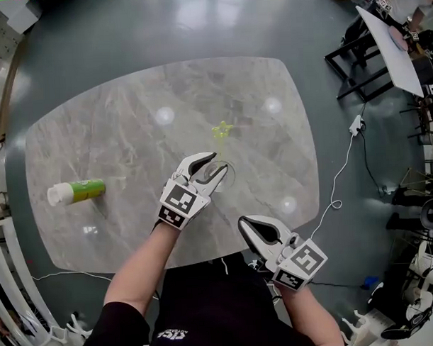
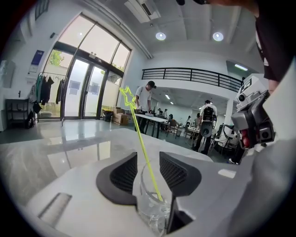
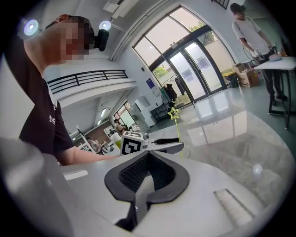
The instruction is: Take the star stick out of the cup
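The cup [image 2: 152, 203] sits ungripped between the left gripper's [image 1: 220, 163] parted jaws, with the star stick [image 2: 141, 139] rising above them. The right gripper [image 1: 245, 228], clenched and empty, is farther off.

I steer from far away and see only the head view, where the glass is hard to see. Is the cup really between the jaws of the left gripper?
Observer: Yes. The left gripper view shows the clear cup standing between the jaws of the left gripper, which are apart.
Operator: How deep does the thing inside it go?
Observer: The star stick reaches deep into the cup and leans, with its star above the jaws.
Operator: Is my other hand free?
Observer: The right gripper view shows the right gripper shut, with nothing in it.
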The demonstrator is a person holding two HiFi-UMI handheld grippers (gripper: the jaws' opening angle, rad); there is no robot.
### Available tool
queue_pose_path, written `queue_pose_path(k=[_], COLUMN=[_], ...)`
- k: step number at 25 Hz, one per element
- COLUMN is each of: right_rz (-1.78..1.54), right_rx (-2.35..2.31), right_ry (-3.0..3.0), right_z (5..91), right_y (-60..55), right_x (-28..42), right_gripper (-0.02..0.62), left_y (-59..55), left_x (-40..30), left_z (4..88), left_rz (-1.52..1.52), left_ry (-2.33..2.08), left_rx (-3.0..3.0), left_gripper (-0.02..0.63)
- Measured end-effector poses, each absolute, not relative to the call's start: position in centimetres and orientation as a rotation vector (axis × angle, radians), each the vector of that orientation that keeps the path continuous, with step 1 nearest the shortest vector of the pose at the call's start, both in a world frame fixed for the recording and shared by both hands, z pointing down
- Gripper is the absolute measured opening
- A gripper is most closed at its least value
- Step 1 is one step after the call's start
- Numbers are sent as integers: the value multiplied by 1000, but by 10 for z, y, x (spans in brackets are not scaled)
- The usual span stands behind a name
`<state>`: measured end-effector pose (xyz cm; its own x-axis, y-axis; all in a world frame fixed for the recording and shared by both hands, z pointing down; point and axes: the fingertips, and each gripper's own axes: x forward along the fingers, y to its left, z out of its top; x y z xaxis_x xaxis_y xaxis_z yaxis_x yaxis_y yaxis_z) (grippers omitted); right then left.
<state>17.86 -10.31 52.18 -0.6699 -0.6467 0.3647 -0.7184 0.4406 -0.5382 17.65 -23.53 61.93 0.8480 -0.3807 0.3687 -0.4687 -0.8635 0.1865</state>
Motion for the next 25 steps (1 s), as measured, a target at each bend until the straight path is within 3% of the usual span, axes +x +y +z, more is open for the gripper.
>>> queue_pose_path(k=[5,10,13,25], right_rz=[1058,1051,1024,964], right_rx=[1250,1235,1219,1125], right_ry=[-2566,-2582,-2602,-2659], right_z=[522,512,502,478], right_y=[-97,-99,-102,-110], right_x=[187,184,180,164], right_gripper=[12,12,12,12], left_y=[-238,-239,-239,-226], left_x=[177,177,175,167], left_z=[624,625,616,557], left_rz=[496,541,527,481], left_ry=[-656,-647,-657,-700], left_rx=[2759,2740,2738,2755], left_gripper=[70,61,12,9])
